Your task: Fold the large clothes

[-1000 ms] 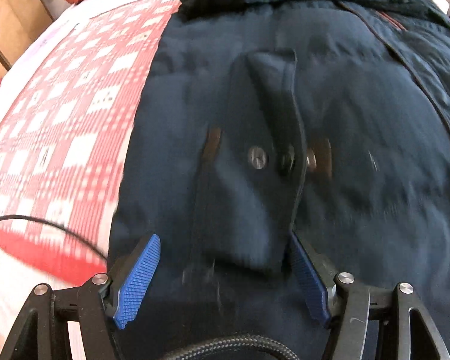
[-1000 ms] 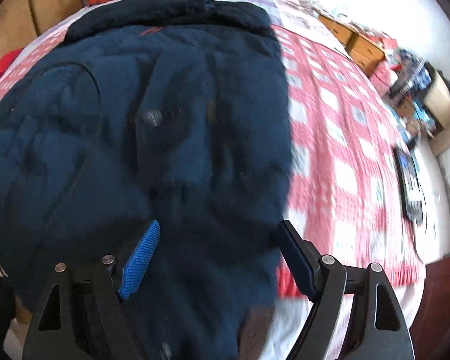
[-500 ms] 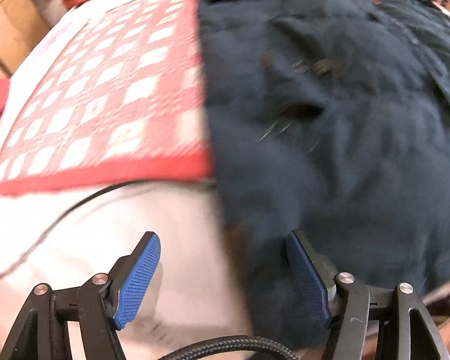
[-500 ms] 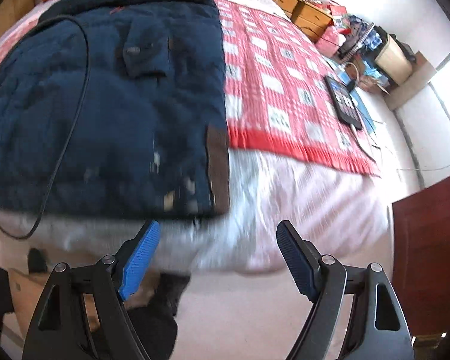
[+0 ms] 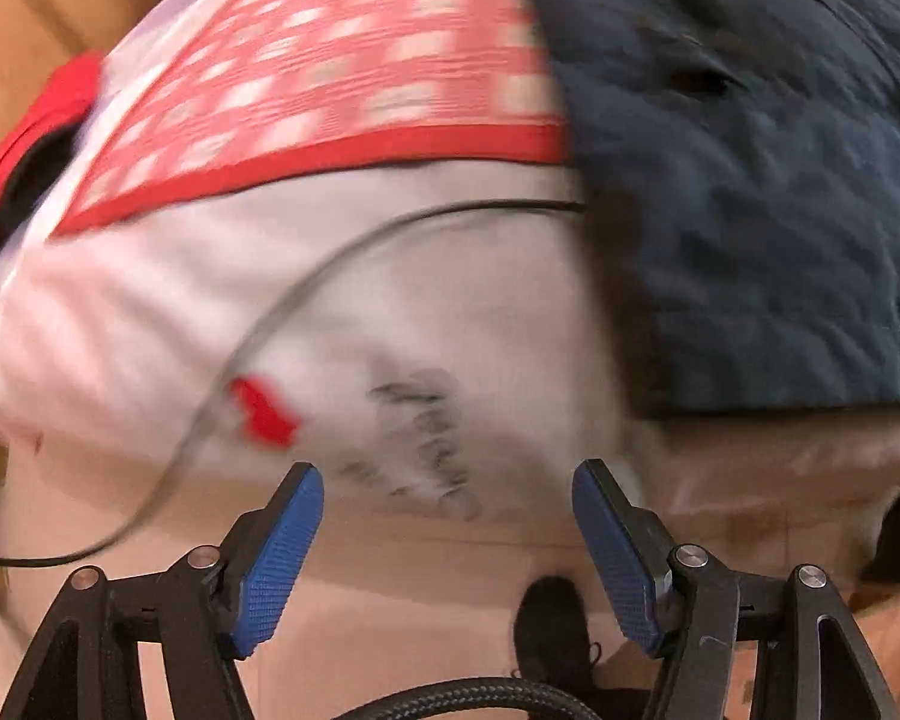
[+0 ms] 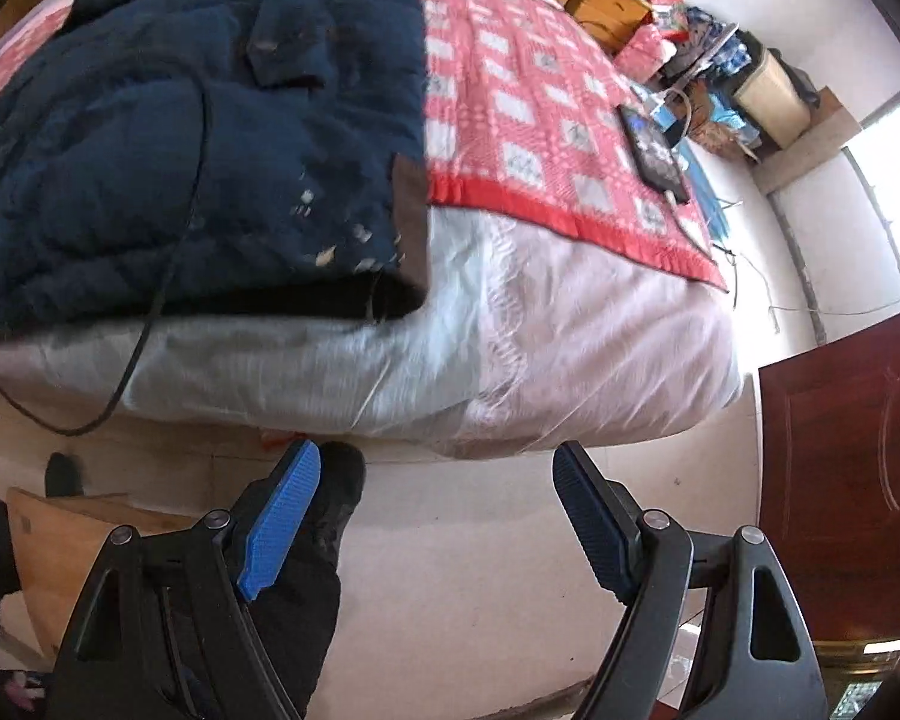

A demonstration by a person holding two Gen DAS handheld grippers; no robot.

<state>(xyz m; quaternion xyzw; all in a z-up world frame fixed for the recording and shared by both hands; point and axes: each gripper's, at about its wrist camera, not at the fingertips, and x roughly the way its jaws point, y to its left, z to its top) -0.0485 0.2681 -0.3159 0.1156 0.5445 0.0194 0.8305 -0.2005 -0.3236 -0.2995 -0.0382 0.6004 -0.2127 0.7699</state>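
Coat (image 6: 168, 138) first: the big navy padded one lies spread across the bed (image 6: 510, 348), its hem right at the near edge of the mattress and its collar end toward the far side. From what I can see in the right wrist view it looks flat and compact, with a straight right-hand side running along the red checked blanket (image 6: 546, 96) and a brown lined corner showing at the hem. I judge that the sleeves have been turned in, though I cannot see either sleeve plainly, so that is a guess from the tidy outline.

My left tongs (image 5: 447, 546) stand wide with nothing between the pads; they hang over the white sheet (image 5: 420, 312) and the floor at the bed's edge, with the coat's lower left corner up and to the right of them, apart from the pads. My right tongs (image 6: 432, 516) are likewise wide and empty, out over the floor below the mattress, well clear of the hem.

A black cable (image 6: 174, 222) trails over the coat and off the edge. A phone (image 6: 654, 150) lies on the blanket, well away.

So I reckon the side folds may be done, and what is left is taking the hem by both corners and bringing it up toward the collar. Neither corner is gripped yet.
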